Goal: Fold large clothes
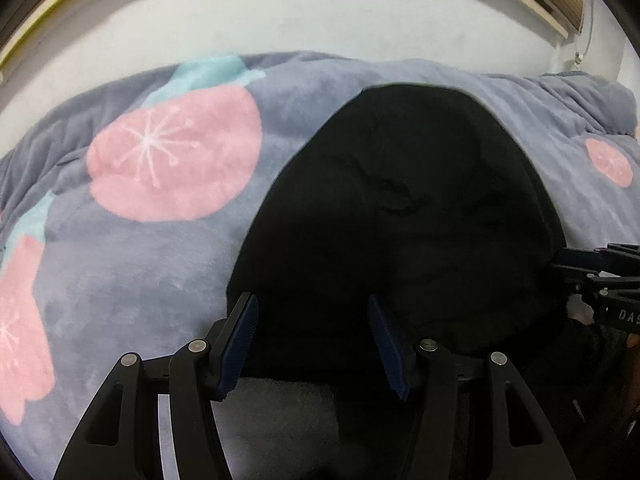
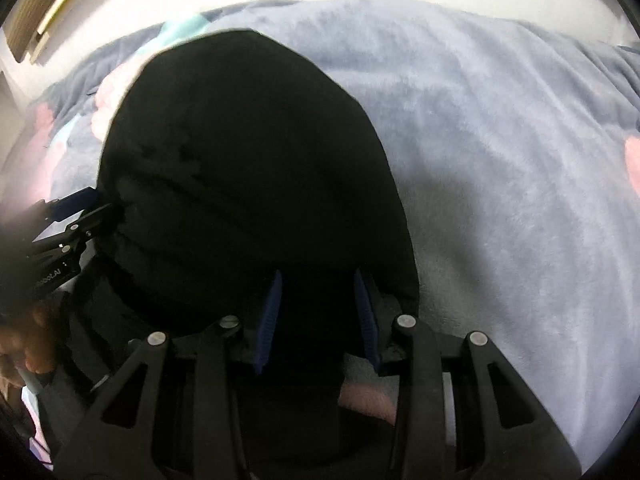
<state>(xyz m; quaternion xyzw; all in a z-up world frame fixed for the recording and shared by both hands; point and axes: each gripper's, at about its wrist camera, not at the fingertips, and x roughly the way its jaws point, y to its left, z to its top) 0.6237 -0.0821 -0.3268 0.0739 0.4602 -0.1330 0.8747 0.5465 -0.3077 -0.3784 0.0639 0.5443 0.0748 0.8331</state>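
Black garment is lying in a rounded, doubled-over mound on the grey fleece blanket with pink fruit prints, directly ahead of both tools and spreading away from their fingertips. Its near edge is sitting under and between the fingers of each gripper.

Judging by the shape, a fold has been laid over and the cloth is being let go. The left gripper is standing with its jaws well apart over that near edge, the blue pads clear of the fabric as far as the view shows. The right gripper is holding its jaws narrower, dark cloth filling the gap between them (whether the pads are still pressing on it cannot be told, since black fabric and shadow are merging there).

Both tools are pointing steeply down at the bed, side by side, each one showing at the edge of the other's view; a bit of the person's hand is showing behind the left one.

The next move probably calls for freeing the right-hand edge fully, lifting both tools clear without dragging the top layer, then taking hold of a side edge for the next fold.
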